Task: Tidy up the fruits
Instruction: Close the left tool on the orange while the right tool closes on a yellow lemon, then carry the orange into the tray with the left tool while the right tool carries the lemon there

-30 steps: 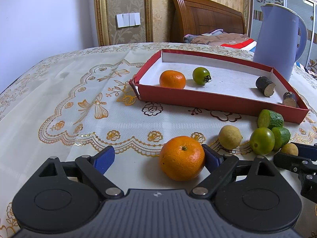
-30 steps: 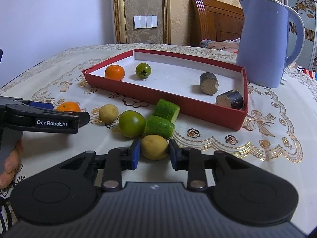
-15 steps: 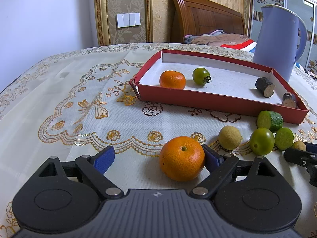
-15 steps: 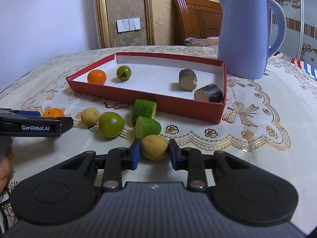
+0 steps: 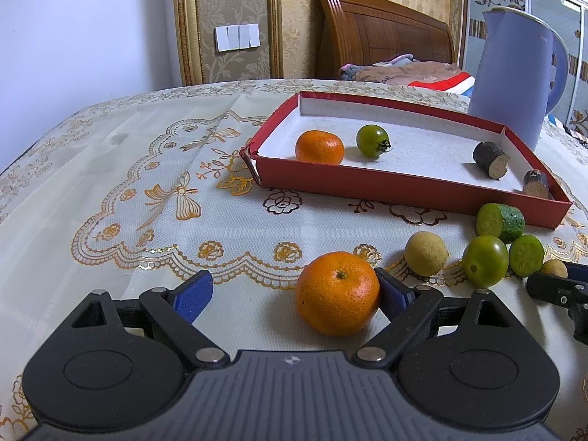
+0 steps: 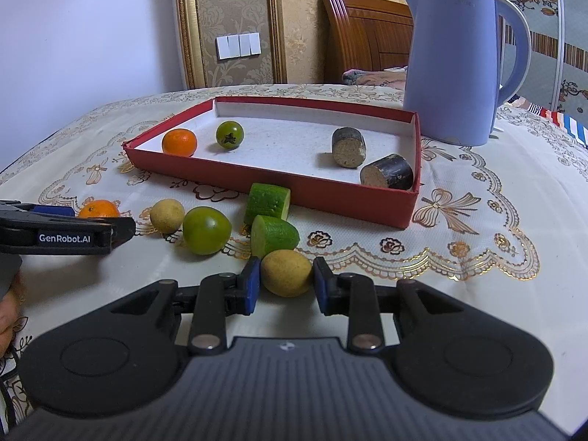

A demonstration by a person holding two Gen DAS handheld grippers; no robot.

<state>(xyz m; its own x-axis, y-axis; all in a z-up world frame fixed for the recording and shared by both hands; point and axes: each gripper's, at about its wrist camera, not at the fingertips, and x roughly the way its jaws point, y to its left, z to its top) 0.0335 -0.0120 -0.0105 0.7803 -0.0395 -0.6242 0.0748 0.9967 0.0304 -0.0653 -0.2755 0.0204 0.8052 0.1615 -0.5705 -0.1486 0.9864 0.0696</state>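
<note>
Right gripper (image 6: 286, 282) was clamped on a small yellow-brown fruit (image 6: 286, 272), both blue pads pressed to its sides. Over the last second that view changed: the red tray (image 6: 272, 187) sat lower and more central, and the blue kettle (image 6: 455, 62) loomed larger at 1 o'clock. Judged: the held fruit had been lifted a little and was being turned toward the tray. From the left wrist view the fruit (image 5: 553, 267) showed only as a sliver at 3 o'clock, where a second earlier it sat further in.

Left gripper (image 5: 294, 294) had not shifted. Its jaws stood wide, with the loose orange (image 5: 337, 293) between them, resting on the tablecloth (image 5: 110, 169) against the right-hand pad; the left-hand pad stood well apart from it, so no grip yet.

Contents of the tray: one orange (image 5: 319, 147) and a green tomato (image 5: 373, 141) at its 9 o'clock end, two dark cut cylinders (image 6: 349, 147) at its 3 o'clock end.

Left on the cloth, just in front of the tray: another yellow-brown fruit (image 6: 167, 215), a green tomato (image 6: 207, 230) and two cucumber pieces (image 6: 273, 236).

Judged: task partly done; the right-hand fruit looked next for the tray, the orange to follow once the left jaws closed
</note>
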